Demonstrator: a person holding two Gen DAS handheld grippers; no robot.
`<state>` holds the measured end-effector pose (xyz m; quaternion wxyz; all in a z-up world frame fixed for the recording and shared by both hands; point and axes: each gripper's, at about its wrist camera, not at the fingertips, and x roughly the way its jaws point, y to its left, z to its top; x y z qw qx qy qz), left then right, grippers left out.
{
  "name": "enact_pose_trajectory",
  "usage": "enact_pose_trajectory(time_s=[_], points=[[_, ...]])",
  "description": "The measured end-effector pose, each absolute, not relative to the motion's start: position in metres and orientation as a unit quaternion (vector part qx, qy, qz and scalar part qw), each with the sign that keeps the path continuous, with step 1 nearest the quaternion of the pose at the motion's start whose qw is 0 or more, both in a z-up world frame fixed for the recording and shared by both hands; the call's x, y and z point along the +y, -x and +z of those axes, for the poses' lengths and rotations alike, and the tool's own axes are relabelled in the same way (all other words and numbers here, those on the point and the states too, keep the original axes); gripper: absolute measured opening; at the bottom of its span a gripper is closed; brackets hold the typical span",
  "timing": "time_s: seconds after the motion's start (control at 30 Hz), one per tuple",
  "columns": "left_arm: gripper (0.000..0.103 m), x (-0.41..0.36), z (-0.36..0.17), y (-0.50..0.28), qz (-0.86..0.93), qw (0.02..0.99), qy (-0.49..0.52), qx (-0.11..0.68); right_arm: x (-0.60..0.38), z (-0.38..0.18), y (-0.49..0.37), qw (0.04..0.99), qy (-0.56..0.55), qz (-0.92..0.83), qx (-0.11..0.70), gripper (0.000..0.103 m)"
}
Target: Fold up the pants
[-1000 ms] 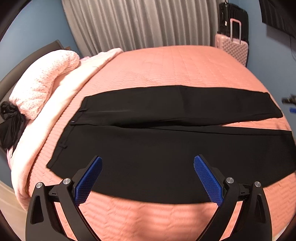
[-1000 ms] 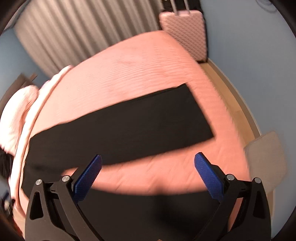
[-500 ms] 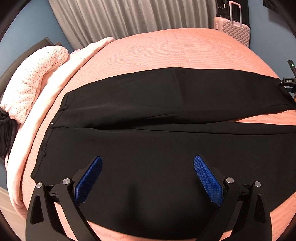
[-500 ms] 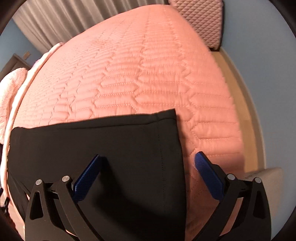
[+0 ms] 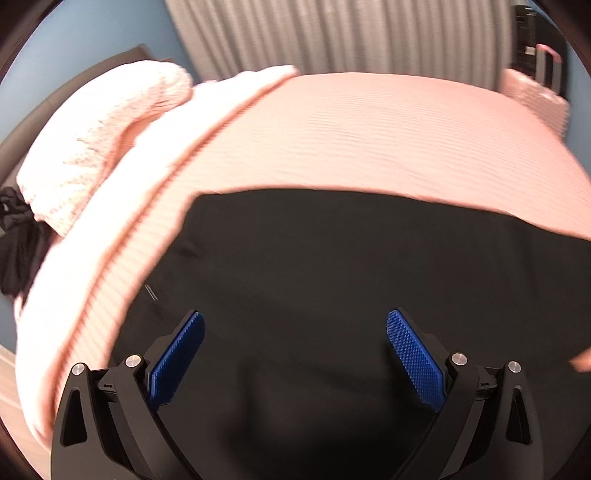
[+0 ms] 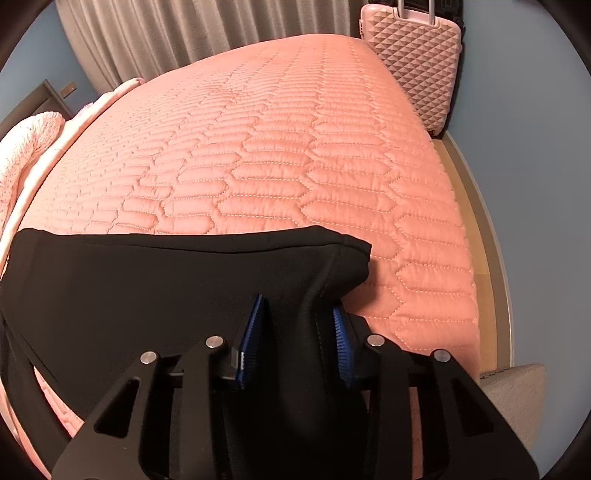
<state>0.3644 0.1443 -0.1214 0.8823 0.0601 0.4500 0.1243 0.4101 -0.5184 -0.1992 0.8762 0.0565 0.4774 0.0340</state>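
The black pants [image 6: 147, 288] lie flat on the pink quilted bed [image 6: 295, 147], along its near edge, with the leg end reaching toward the bed's right edge. The right gripper [image 6: 297, 332] has just been closing, and its blue pads [image 6: 251, 343] now pinch a raised fold of the pants' hem between them, near the leg's far right corner; the cloth bunches up into a ridge between the jaws.

The left gripper [image 5: 295, 354] hangs over the waist end of the pants [image 5: 332, 277], near the bed's left edge. Its jaws stand wide apart, the blue pads [image 5: 177, 362] well clear of each other with only flat cloth under them and nothing gripped. This view is blurred.

A pale pink blanket [image 5: 96, 147] is heaped along the bed's left edge, with a dark bundle [image 5: 18, 240] beside it. A pink suitcase [image 6: 417, 55] stands past the bed's far right corner, in front of grey curtains [image 6: 203, 26].
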Motion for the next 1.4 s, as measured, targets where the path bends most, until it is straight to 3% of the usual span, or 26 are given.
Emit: enact_pose_trajectory(time_s=[0.17,0.37,0.4,0.47,0.5,0.53,0.6,0.63,0.73,0.93,1.17,1.27,1.4], points=[[0.098,0.255,-0.126,-0.466,0.150,0.870,-0.034,0.468,-0.518,-0.200,-0.409,0.877,-0.058,0.018,0.476,0.036],[0.096,0.302,-0.173,-0.535,0.155,0.827,-0.089,0.533,-0.515,-0.201,-0.406,0.883,-0.066,-0.002,0.465,0.038],[0.088,0.305,-0.177,-0.538,0.140,0.827,-0.079,0.538,-0.514,-0.201,-0.406,0.883,-0.065,-0.005,0.464,0.038],[0.057,0.308,-0.179,-0.541,0.110,0.835,-0.050,0.537,-0.513,-0.200,-0.406,0.883,-0.061,-0.010,0.465,0.038],[0.033,0.309,-0.179,-0.542,0.098,0.835,-0.031,0.541,-0.512,-0.200,-0.407,0.882,-0.062,-0.013,0.467,0.039],[0.022,0.310,-0.180,-0.543,0.092,0.832,-0.018,0.547,-0.512,-0.199,-0.407,0.881,-0.063,-0.016,0.468,0.039],[0.011,0.304,-0.179,-0.544,0.084,0.832,-0.024,0.547,-0.510,-0.197,-0.407,0.880,-0.059,-0.020,0.470,0.038],[0.007,0.303,-0.175,-0.541,0.077,0.835,-0.022,0.545,-0.508,-0.196,-0.406,0.880,-0.056,-0.020,0.472,0.032],[0.006,0.316,-0.153,-0.526,0.061,0.849,0.017,0.524,-0.500,-0.186,-0.398,0.879,-0.040,-0.009,0.475,0.010],[0.006,0.321,-0.089,-0.465,0.013,0.875,0.064,0.479,-0.500,-0.129,-0.340,0.906,-0.053,0.028,0.420,0.009],[0.006,0.319,-0.015,-0.336,-0.046,0.899,0.064,0.430,-0.476,-0.060,-0.208,0.929,0.001,0.087,0.360,0.009],[0.007,0.329,-0.010,-0.274,-0.048,0.898,0.049,0.435,-0.467,-0.061,-0.152,0.921,0.028,0.099,0.377,0.009],[0.008,0.345,-0.035,-0.216,-0.031,0.884,0.009,0.466,-0.471,-0.104,-0.107,0.891,0.037,0.090,0.443,0.011]])
